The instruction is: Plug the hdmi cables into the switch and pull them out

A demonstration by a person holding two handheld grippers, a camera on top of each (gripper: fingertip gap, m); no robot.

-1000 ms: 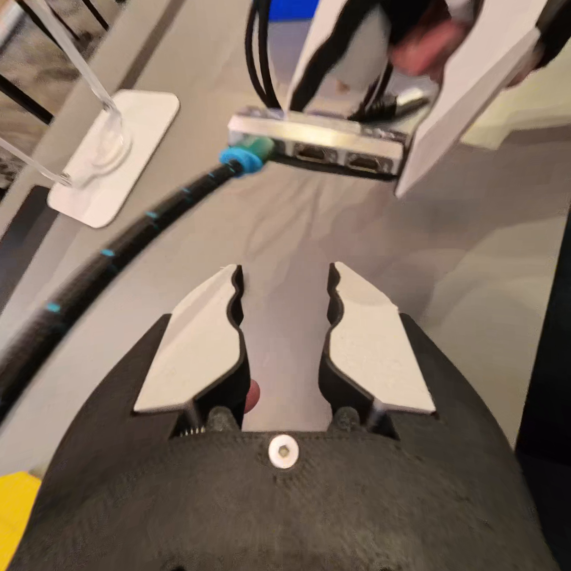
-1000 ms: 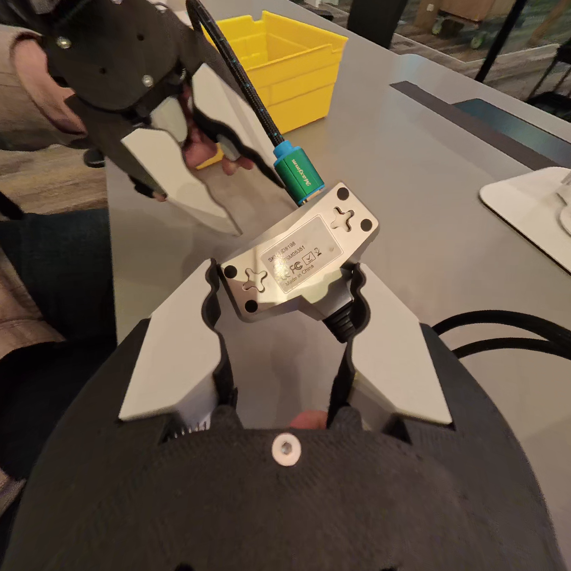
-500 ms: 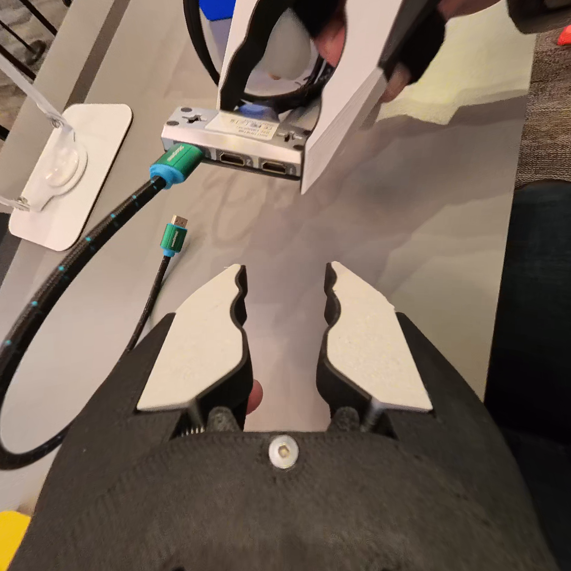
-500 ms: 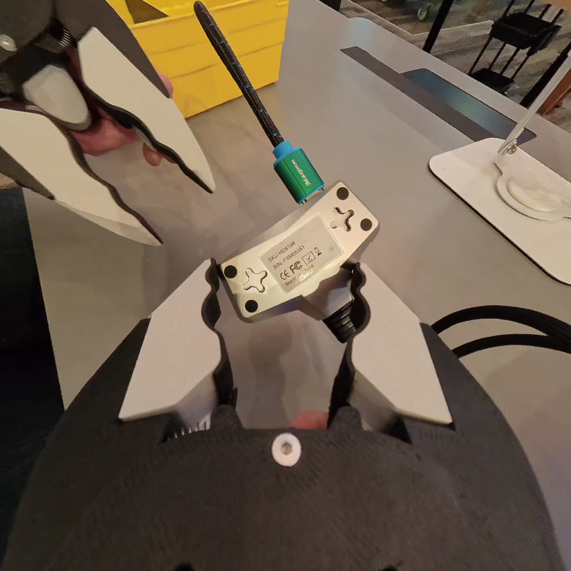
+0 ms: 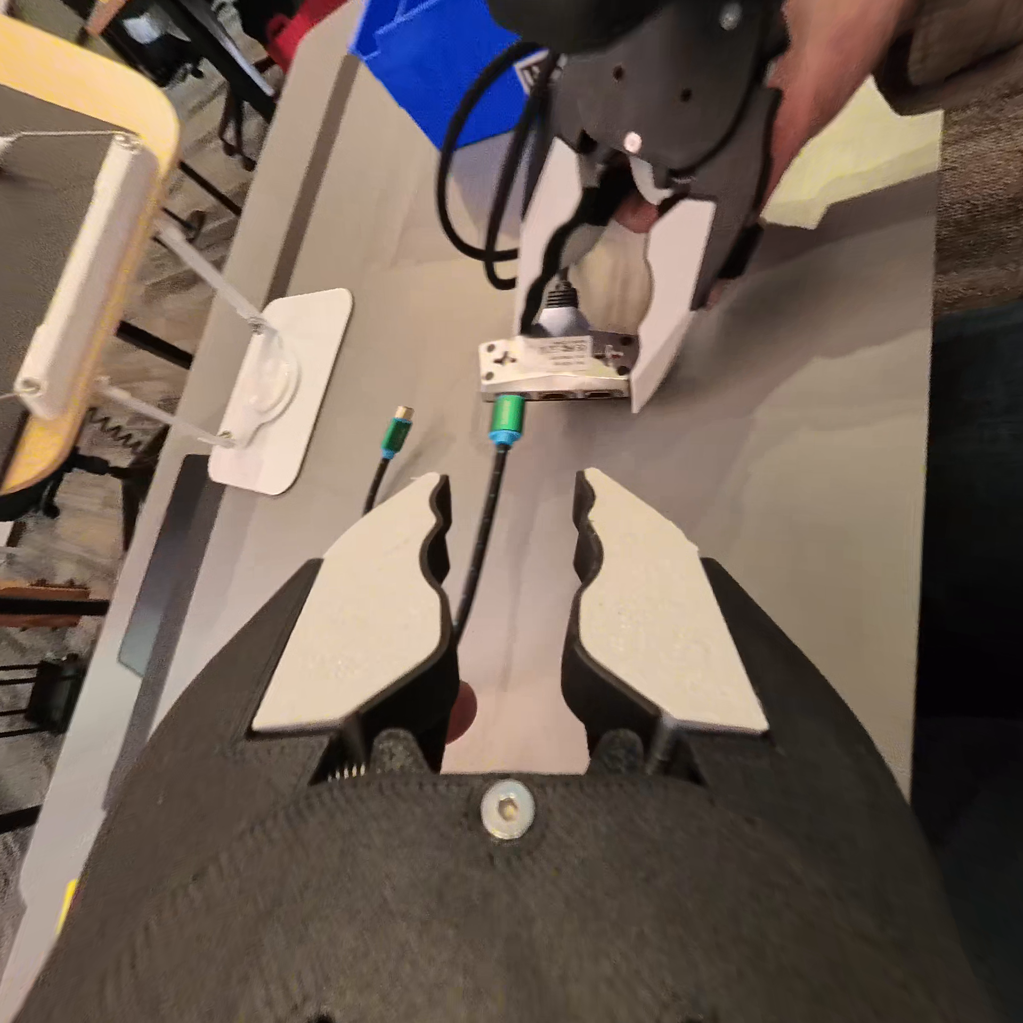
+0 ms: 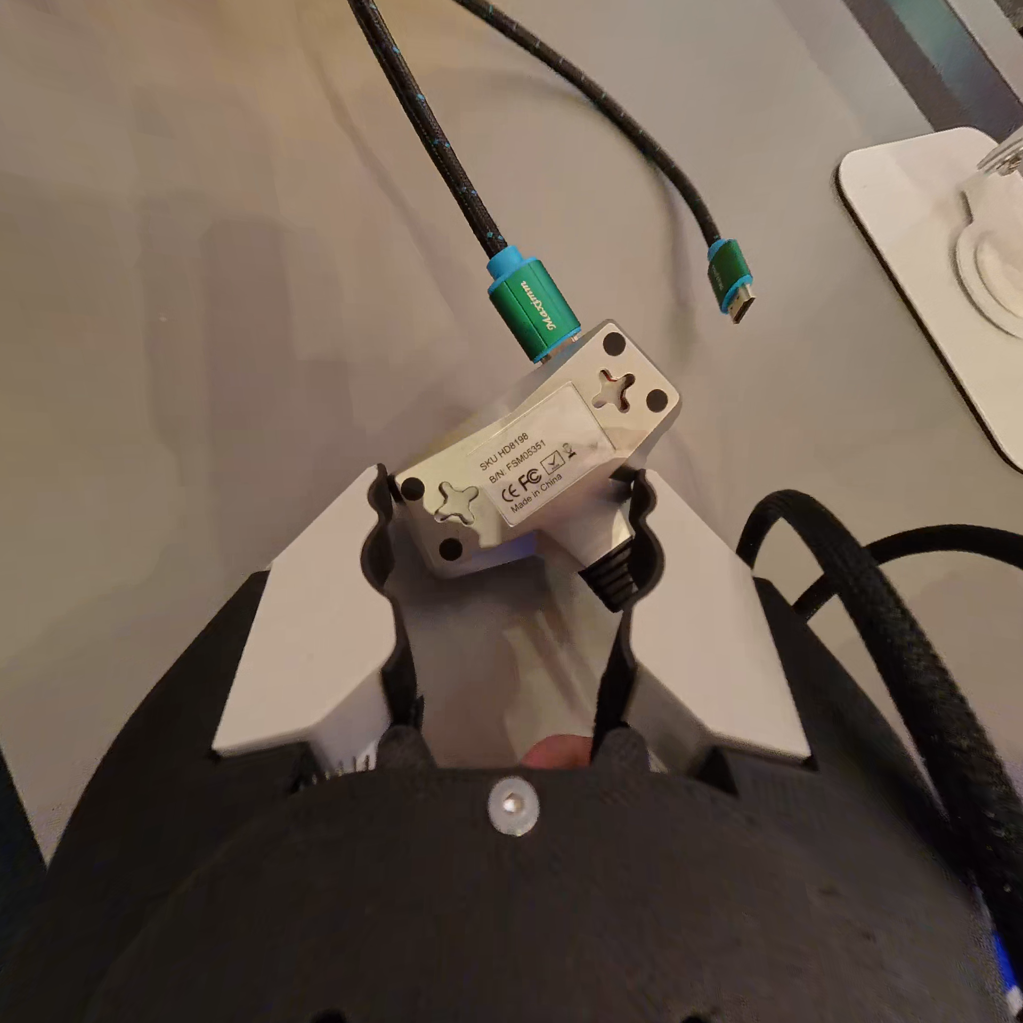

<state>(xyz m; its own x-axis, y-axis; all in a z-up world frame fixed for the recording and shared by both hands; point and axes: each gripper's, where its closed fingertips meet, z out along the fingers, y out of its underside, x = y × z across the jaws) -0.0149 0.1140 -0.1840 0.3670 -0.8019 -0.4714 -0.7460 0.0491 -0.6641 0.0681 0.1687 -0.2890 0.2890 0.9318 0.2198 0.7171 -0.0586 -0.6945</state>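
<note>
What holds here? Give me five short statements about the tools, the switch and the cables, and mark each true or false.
1. The right tool is clamped on the silver switch. True.
2. The left tool grips a green plug. False: it is open and holds nothing.
3. One green plug sits in a port of the switch. True.
4. The second green plug is also plugged in. False: it lies loose on the grey table, apart from the switch.
5. The switch lies label side down. False: its labelled underside faces the right wrist camera.
</note>
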